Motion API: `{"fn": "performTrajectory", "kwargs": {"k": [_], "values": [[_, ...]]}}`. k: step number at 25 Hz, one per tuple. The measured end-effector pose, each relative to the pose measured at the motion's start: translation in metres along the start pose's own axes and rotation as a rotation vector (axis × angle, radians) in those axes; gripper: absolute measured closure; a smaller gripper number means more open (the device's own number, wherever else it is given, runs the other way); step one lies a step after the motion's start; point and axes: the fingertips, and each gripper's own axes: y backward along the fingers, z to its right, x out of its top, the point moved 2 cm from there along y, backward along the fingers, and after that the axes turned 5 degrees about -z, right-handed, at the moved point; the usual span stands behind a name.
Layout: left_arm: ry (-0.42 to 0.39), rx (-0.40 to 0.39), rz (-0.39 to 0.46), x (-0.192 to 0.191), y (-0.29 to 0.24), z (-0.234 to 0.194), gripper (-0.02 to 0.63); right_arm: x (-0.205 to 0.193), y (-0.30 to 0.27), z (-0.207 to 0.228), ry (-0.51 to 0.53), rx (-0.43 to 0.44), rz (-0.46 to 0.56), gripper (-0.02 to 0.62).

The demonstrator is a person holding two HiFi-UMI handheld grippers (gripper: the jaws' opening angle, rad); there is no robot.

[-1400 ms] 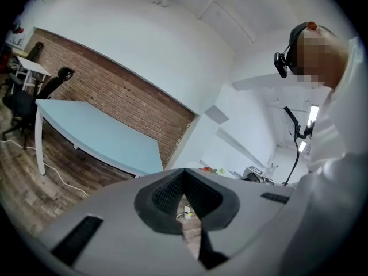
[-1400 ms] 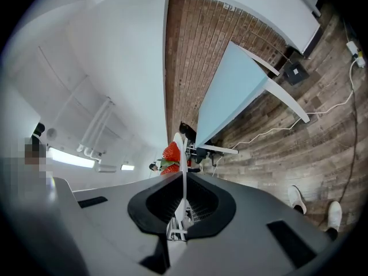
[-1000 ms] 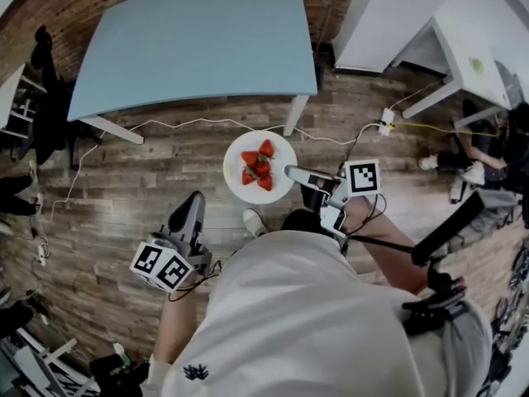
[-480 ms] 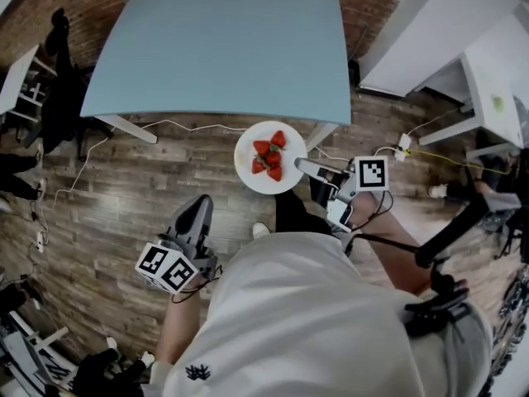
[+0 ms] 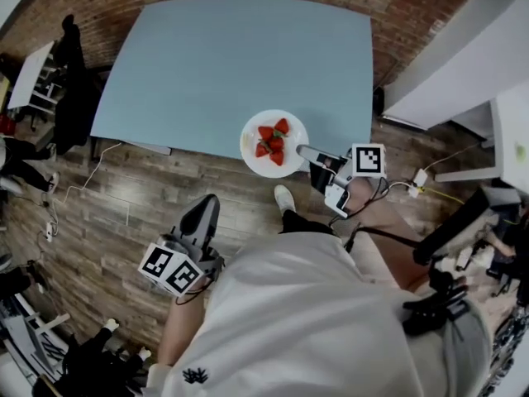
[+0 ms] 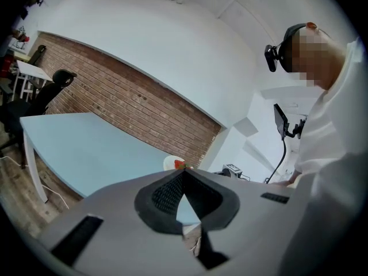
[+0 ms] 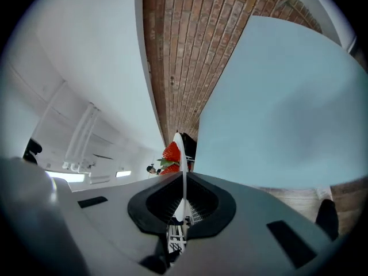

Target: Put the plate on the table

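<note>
Office-like workroom: brick wall (image 6: 138,105), plank floor (image 5: 124,213), blue table (image 5: 240,64), office chair (image 6: 40,96)

Smooth white plate (image 5: 250,143), matt pale-blue table (image 5: 231,56), rough wooden plank floor (image 5: 124,197).

Wood-plank floor (image 5: 124,222) seen across lower head view. Red-brick wall (image 5: 405,7) seen along far side, and again in left gripper view below white ceiling (image 6: 172,45). Black office chair (image 5: 73,98) parked at left, near small white side table (image 5: 31,73). White cable (image 5: 92,170) laid loosely over planks at left. White power strip (image 5: 420,177) set on floor at right, with yellow cable (image 5: 450,195) run from it. White furniture (image 5: 463,64) stood at far right. Red strawberries (image 5: 273,141) bunched together.
</note>
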Motion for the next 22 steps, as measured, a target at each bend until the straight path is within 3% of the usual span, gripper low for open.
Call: {"fn": "performTrajectory", "kwargs": {"k": [5, 8, 16, 22], "values": [[0.031, 0.054, 0.007, 0.022, -0.039, -0.013, 0.604, 0.078, -0.021, 0.036, -0.050, -0.011, 0.006, 0.578], [0.005, 0.113, 0.009, 0.031, -0.053, -0.020, 0.604, 0.114, -0.029, 0.057, -0.062, -0.031, 0.016, 0.578], [-0.016, 0.198, 0.020, 0.050, -0.072, -0.031, 0.604, 0.191, -0.053, 0.136, -0.123, -0.099, 0.062, 0.578], [-0.007, 0.253, 0.041, 0.058, -0.071, -0.039, 0.604, 0.223, -0.073, 0.179, -0.171, -0.141, 0.087, 0.578]]}}
